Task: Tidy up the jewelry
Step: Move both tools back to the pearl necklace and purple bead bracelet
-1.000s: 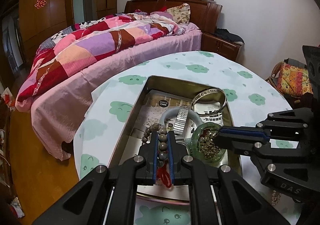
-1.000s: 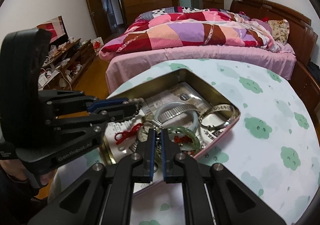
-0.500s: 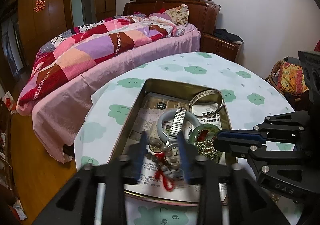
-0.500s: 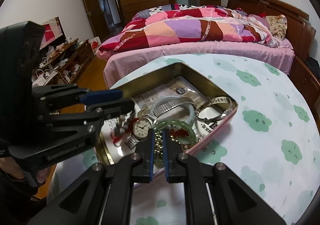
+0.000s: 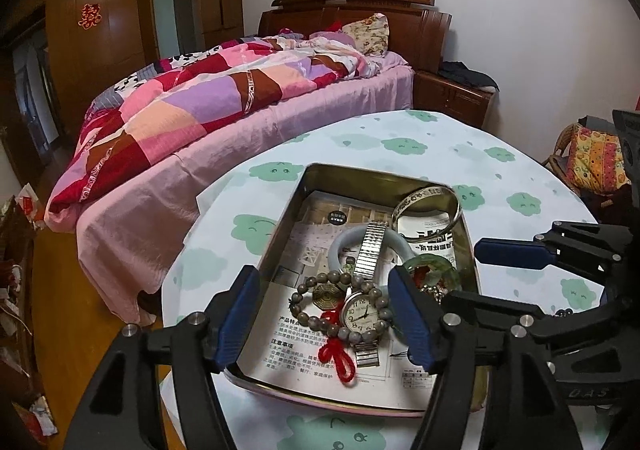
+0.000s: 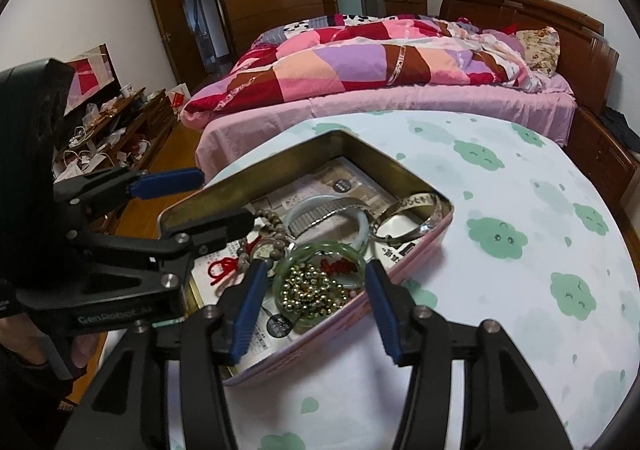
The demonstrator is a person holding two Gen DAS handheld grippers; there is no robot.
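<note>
Beaded bracelet [image 5: 340, 310] in tin [image 5: 288, 206] between spread left fingers [image 5: 236, 314], right fingers [image 6: 248, 306] released, straddling green bangle [image 6: 320, 282]

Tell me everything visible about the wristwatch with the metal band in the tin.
The round white-faced wristwatch with a silver stretch band lies face up and flat inside the open rectangular metal tin, on printed paper. Its dial has black numerals and dark hands. One band half runs over the pale jade bangle; the brown wooden bead bracelet with a red knot wraps around its case. No gripper touches it.
</note>
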